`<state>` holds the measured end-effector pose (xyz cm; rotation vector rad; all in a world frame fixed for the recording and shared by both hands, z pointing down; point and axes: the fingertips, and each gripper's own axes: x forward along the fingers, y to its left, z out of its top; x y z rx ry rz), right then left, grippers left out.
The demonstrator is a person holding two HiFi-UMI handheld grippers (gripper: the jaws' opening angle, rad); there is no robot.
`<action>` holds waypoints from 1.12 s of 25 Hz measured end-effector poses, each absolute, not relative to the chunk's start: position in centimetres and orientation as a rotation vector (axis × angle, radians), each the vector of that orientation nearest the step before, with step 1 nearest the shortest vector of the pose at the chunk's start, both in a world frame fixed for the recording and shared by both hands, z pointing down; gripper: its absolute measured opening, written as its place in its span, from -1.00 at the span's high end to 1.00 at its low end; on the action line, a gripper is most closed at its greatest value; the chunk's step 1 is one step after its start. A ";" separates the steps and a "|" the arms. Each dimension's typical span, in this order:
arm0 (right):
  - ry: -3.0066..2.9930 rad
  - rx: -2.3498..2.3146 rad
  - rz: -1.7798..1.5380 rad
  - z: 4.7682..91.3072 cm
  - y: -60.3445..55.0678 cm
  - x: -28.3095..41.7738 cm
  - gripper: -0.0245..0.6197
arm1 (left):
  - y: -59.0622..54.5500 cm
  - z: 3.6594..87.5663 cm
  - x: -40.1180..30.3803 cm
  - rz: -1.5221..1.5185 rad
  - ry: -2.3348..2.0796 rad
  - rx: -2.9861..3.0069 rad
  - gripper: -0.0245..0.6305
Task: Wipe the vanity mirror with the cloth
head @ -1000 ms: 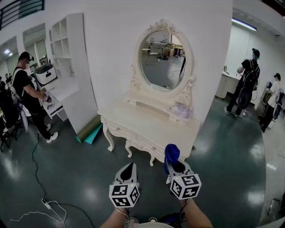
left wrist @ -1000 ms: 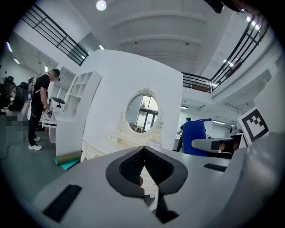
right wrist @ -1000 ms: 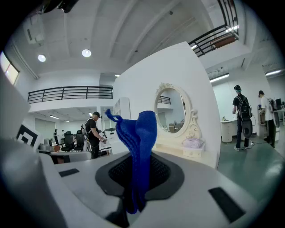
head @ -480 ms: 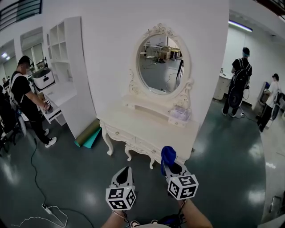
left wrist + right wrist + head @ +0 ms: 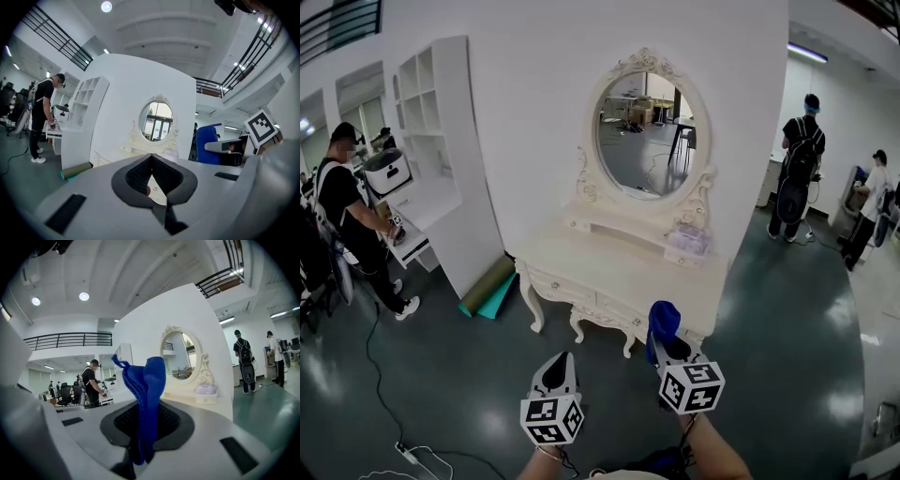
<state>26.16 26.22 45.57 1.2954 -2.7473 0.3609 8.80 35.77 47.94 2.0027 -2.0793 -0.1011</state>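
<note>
Cloth (image 5: 662, 322) is clamped upright in right gripper (image 5: 666, 347), free end forward for wiping. Left gripper (image 5: 558, 367) is closed, empty. Vanity mirror (image 5: 649, 134) stands ahead, well apart, at dressing table (image 5: 609, 272) rear edge.

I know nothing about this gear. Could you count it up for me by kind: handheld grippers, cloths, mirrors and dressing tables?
Grippers: 2, the left gripper and the right gripper
Cloths: 1, the blue cloth
Mirrors: 1, the oval mirror
Tables: 1, the vanity table
Total: 5
</note>
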 end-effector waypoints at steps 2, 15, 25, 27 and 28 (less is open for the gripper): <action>-2.728 1.295 0.341 45.9 26.1 25.5 0.72 | 35.5 48.5 7.8 -0.106 -2.064 1.988 0.91; -2.667 1.316 0.405 48.6 17.9 23.1 0.72 | 26.8 50.9 5.2 -0.071 -1.995 2.002 0.91; -2.677 1.306 0.458 47.5 4.2 21.2 0.72 | 13.9 49.9 2.9 -0.047 -2.005 2.000 0.91; -2.679 1.303 0.490 47.6 1.9 21.0 0.72 | 11.5 49.8 2.5 -0.044 -2.012 1.997 0.91; -2.679 1.296 0.504 47.8 0.9 20.8 0.72 | 10.5 49.8 2.2 -0.044 -2.016 1.994 0.91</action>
